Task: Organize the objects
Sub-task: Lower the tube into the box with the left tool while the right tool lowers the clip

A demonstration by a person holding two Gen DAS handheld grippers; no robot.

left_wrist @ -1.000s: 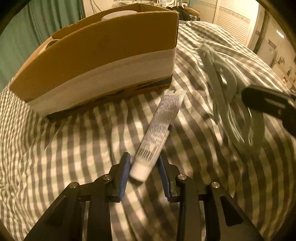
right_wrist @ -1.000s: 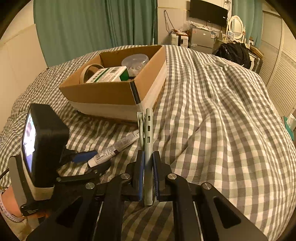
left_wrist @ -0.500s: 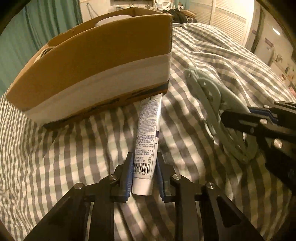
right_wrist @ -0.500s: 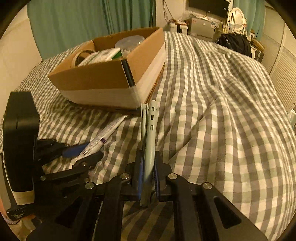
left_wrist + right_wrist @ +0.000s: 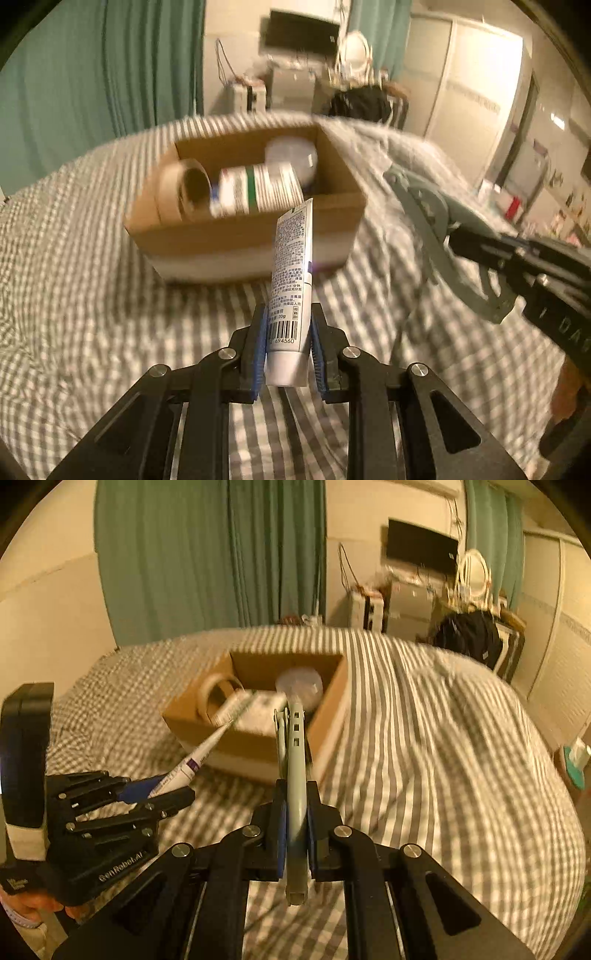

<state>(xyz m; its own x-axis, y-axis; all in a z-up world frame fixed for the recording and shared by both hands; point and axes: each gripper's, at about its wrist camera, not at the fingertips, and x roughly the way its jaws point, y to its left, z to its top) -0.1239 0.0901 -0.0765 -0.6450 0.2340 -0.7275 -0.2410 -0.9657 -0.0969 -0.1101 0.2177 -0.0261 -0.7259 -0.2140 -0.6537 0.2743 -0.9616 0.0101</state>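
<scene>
My left gripper [image 5: 288, 347] is clamped on a white tube [image 5: 290, 280] of cream, the blue pads [image 5: 259, 350] pressing its capless lower end just above and below the barcode. The tube sticks up and forward out of my grip, clear of the checked bedspread [image 5: 74, 295], and its crimped top lines up with the near wall of the cardboard box [image 5: 236, 236].

My right gripper [image 5: 295, 827] is squeezed tight on a grey-green clothes hanger [image 5: 293, 760], held edge-on so it rises as a thin strip between the pads. In the left wrist view the hanger [image 5: 436, 229] shows its flat side, held out to the right of the tube and above the bedspread, with the box just to its left.

From the right wrist view, my left gripper [image 5: 162, 794] sits low on the left with the tube [image 5: 207, 746] angled up toward the box [image 5: 258, 738].

Beyond both tools, the open box rests on the bed. Inside it lie a roll of tape [image 5: 183, 192] standing on its edge at the left, a white carton with a green band [image 5: 255, 192] in the middle, and a clear round container [image 5: 291, 158] at the back right.

Farther off hang green curtains [image 5: 207, 554], and a dark screen [image 5: 421, 550] is on the wall.
</scene>
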